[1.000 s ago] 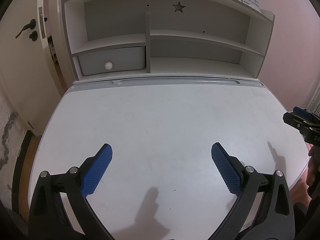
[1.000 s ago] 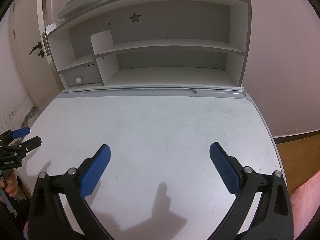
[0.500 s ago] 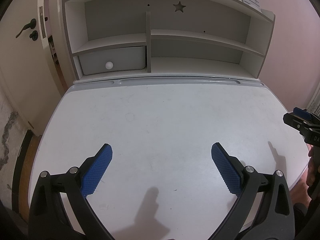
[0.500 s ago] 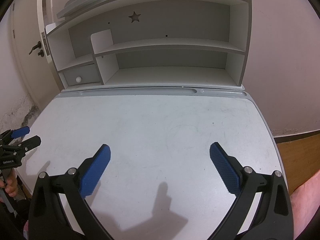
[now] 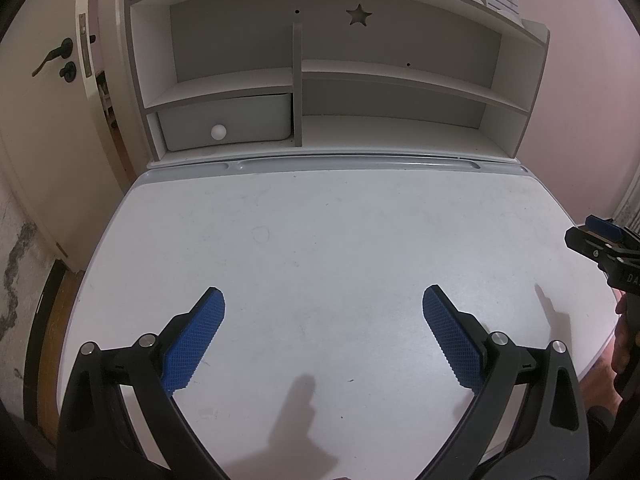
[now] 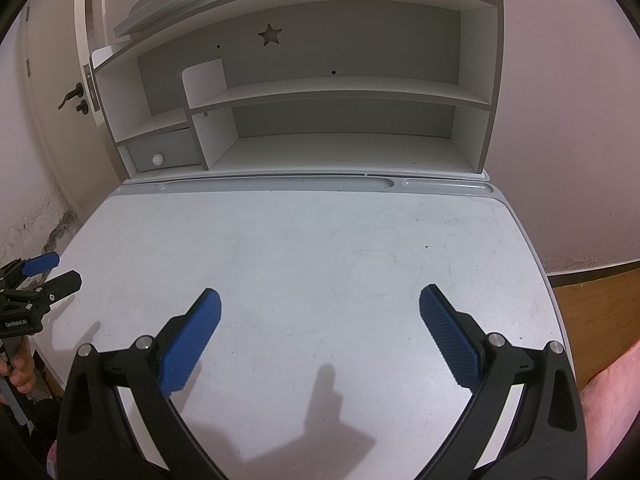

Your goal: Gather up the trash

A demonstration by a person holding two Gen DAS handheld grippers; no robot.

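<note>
Neither view shows a piece of trash. My left gripper hovers open over the near part of the white desk top, with nothing between its blue pads. My right gripper is likewise open and holds nothing above the desk top. The left wrist view catches the right gripper at the desk's right edge. The right wrist view catches the left gripper at the desk's left edge, with a hand on its handle.
A white hutch with bare shelves stands at the back of the desk, with a pale drawer at its lower left. A grooved grey strip runs along its foot. A door is at left, wooden floor at right.
</note>
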